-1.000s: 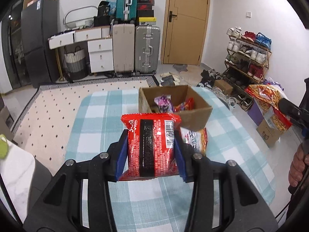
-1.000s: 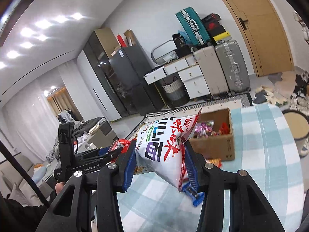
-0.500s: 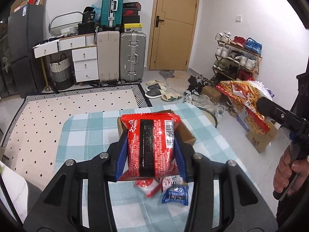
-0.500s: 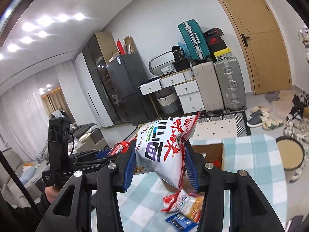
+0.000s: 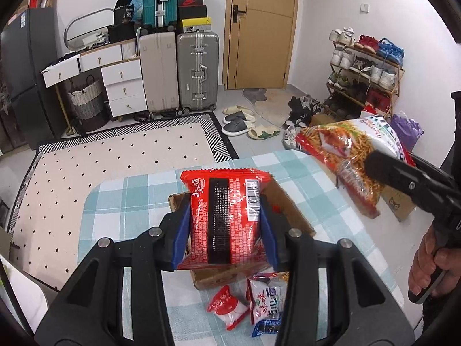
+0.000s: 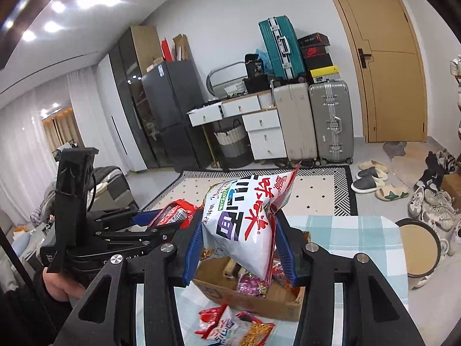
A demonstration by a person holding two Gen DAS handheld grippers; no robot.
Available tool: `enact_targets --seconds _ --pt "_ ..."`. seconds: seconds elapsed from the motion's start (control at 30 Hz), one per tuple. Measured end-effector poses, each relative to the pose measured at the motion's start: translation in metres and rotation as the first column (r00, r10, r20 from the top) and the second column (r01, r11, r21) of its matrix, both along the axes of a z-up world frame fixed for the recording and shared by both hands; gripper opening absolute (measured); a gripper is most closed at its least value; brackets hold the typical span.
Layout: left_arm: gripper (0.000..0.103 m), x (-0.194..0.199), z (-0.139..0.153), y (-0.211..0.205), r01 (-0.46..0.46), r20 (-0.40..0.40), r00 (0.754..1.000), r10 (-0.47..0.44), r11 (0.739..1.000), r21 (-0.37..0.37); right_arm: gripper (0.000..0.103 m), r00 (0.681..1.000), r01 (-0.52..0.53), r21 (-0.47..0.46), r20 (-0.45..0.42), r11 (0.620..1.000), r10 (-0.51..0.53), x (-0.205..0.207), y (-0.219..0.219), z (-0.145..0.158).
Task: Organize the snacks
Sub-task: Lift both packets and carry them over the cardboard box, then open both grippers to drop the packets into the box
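The cardboard box (image 6: 253,294) sits on the checked desk (image 5: 121,201) just below and ahead of both grippers. The right gripper (image 6: 239,248) is clamped across the belly of a white snack bag (image 6: 247,225), puffy, light and likely crushable; its long axis tilts up and rightward. The left gripper (image 5: 224,227) squeezes a red packet (image 5: 227,216) by its long edges, upright, crinkly, probably slippery. Small packets (image 5: 253,300) lie beneath.
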State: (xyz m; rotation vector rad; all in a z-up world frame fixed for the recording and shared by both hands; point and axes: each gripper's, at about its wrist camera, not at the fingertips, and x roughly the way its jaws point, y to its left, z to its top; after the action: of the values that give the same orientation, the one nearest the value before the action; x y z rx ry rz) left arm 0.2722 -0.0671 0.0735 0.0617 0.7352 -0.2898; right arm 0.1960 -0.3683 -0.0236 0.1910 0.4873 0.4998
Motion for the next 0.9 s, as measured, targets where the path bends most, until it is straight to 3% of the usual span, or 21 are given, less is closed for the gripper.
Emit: enact_targets --seconds 0.23,0.5,0.9 --pt "0.041 0.063 -0.047 -0.012 -0.001 -0.069 0.998 0.003 0.999 0.032 0.047 0.998 -0.004 -0.07 -0.057 0.998 0.0 0.05 0.015 -0.034" --pt "0.041 0.106 -0.101 -0.009 0.003 -0.129 0.992 0.003 0.999 0.05 0.047 0.991 -0.034 -0.174 -0.135 0.984 0.011 0.092 0.029 -0.087" --pt "0.041 0.136 -0.156 -0.007 -0.002 -0.181 0.983 0.015 0.998 0.07 0.047 0.982 -0.059 -0.205 -0.19 0.977 0.02 0.12 0.037 -0.135"
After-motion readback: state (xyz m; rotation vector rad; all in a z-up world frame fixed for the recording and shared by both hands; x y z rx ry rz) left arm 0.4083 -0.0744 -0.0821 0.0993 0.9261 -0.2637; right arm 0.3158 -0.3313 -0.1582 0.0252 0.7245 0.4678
